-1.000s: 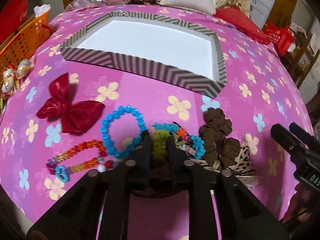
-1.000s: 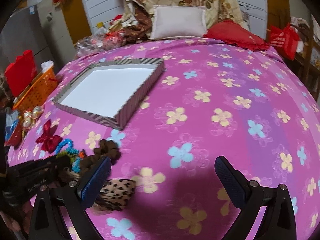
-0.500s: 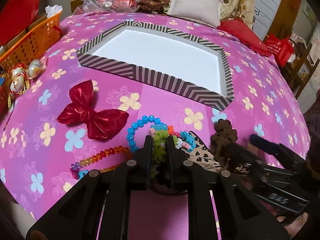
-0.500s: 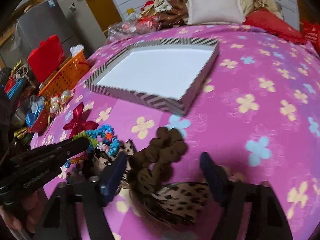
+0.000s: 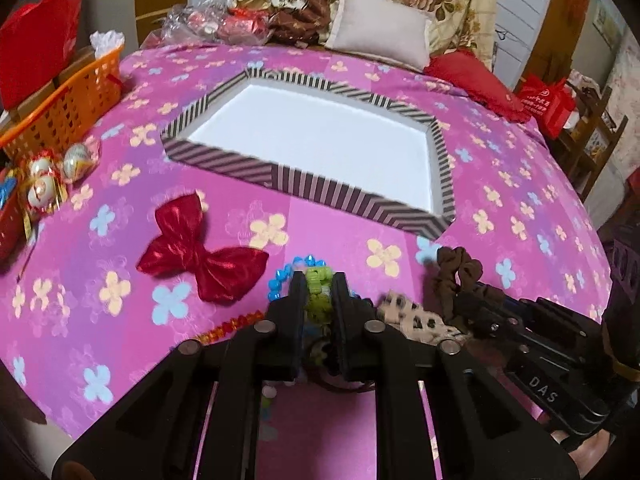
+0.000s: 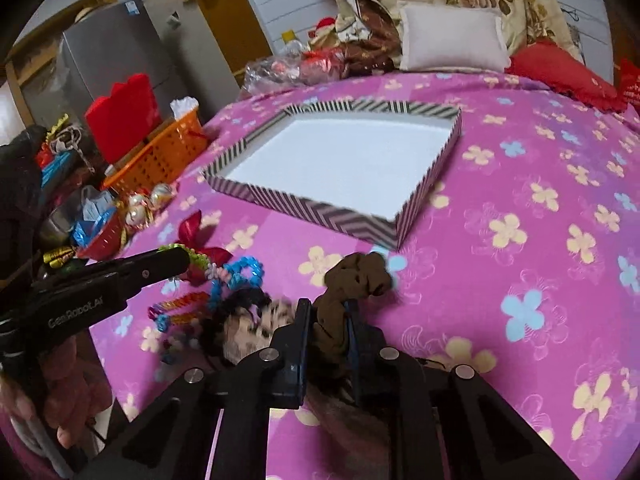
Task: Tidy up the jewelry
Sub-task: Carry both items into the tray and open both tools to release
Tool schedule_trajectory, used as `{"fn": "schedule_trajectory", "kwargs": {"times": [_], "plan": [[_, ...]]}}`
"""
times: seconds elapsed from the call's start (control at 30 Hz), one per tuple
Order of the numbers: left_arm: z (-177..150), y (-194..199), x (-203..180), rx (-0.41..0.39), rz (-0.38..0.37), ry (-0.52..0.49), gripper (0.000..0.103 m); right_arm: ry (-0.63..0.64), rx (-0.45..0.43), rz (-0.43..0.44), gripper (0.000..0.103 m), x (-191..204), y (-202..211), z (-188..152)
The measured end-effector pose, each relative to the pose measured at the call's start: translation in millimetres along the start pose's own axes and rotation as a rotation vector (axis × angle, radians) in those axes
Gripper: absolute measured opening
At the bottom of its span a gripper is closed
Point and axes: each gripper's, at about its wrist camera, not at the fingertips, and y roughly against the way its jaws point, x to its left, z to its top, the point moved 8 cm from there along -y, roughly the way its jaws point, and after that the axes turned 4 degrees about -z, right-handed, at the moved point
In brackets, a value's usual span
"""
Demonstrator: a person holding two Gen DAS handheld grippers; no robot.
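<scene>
My left gripper (image 5: 318, 280) holds a green bead bracelet (image 5: 318, 294) between its pads, jaws still closing, lifted a little off the pink flowered cover. A blue bead bracelet (image 5: 280, 280) hangs with it. My right gripper (image 6: 326, 308) is closing, and its pads press on a brown scrunchie (image 6: 356, 276) whose top sticks out above the fingers. A leopard scrunchie (image 6: 256, 324) lies just left of it. The red bow (image 5: 200, 252) and an orange bead bracelet (image 5: 228, 326) rest on the cover. The striped tray (image 5: 320, 190) with a white floor sits beyond them.
An orange basket (image 5: 68, 108) and foil-wrapped eggs (image 5: 44, 176) crowd the left edge of the bed. A pale pillow (image 5: 380, 36) and a red cushion (image 5: 476, 80) lie behind the tray. Bare flowered cover stretches to the right of the tray.
The right gripper swung left to the pile and went from wide open to shut on the brown scrunchie. The left gripper rose with the green bracelet.
</scene>
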Motion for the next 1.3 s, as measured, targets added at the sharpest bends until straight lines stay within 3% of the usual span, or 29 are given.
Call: {"fn": "schedule_trajectory", "kwargs": {"times": [0.33,0.8,1.07,1.3], "plan": [[33,17,7,-0.022,-0.03,0.003,0.011,0.011,-0.049,0.013,0.015,6,20,25],[84,28,12,-0.085,0.024,-0.03,0.011,0.006,-0.107,-0.003,0.015,-5,23,83],[127,1,21,-0.101,0.079,-0.042,0.011,-0.016,-0.091,-0.021,0.015,-17,-11,118],[149,-52,51,-0.063,0.134,0.006,0.011,-0.021,-0.049,-0.044,0.015,-25,-58,130]]}}
